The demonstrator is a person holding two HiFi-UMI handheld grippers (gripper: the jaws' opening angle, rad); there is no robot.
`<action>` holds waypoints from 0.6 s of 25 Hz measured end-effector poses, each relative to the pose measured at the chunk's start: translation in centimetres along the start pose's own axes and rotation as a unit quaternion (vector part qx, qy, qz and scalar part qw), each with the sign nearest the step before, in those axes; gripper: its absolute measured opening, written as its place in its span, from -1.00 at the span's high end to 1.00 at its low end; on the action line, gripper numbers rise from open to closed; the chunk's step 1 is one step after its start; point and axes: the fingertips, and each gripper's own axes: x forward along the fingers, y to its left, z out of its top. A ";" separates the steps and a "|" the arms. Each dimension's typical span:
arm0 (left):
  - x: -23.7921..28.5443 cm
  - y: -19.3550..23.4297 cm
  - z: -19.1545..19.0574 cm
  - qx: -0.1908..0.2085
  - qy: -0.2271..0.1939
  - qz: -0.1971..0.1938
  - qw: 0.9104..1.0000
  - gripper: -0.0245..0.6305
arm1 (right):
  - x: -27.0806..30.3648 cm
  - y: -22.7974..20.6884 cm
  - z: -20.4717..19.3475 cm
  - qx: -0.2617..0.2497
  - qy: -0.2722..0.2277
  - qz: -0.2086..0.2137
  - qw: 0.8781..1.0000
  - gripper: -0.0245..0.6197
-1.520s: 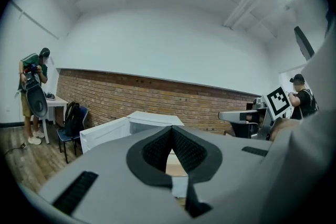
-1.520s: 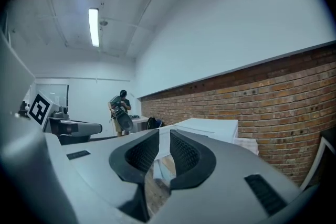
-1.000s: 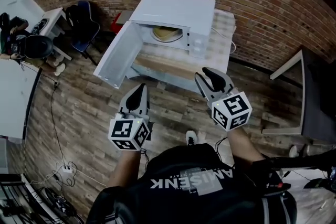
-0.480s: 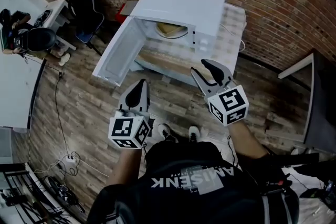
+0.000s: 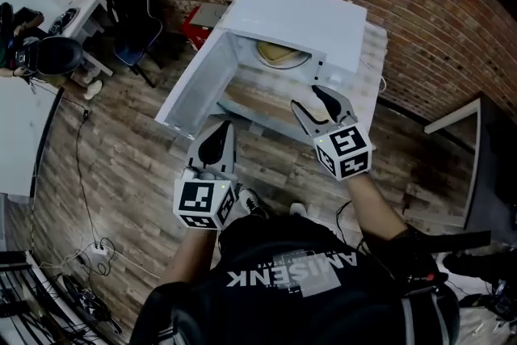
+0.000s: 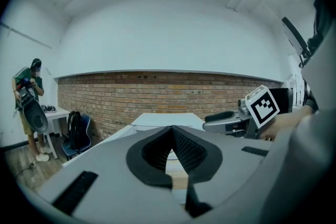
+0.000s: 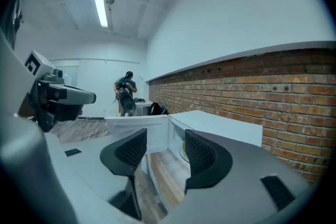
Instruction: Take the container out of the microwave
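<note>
The white microwave (image 5: 295, 16) stands with its door (image 5: 198, 85) swung open to the left. Inside sits a tan round container (image 5: 279, 54), also glimpsed in the right gripper view (image 7: 184, 150). My right gripper (image 5: 310, 99) is just in front of the microwave's opening, below the container and apart from it. Its jaws have just been opening and stand wide with nothing between them (image 7: 161, 153). My left gripper (image 5: 218, 140) hangs lower left, near the door's edge, jaws shut and empty (image 6: 170, 140).
The microwave rests on a small table with a checked cloth (image 5: 370, 65) against the brick wall (image 5: 436, 4). A chair with a bag (image 5: 133, 24) and a person (image 5: 44, 61) are at the left. A dark table (image 5: 485, 149) stands right. Cables (image 5: 93, 254) lie on the floor.
Both grippers have moved forward toward the microwave, the right one more. The right jaws have spread wider. The left jaws stay shut.
</note>
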 end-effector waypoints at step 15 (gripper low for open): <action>0.7 11.2 -1.9 -0.034 -0.008 -0.050 0.998 0.89 | 14.1 3.2 -2.1 -0.062 0.081 -0.049 0.994 0.17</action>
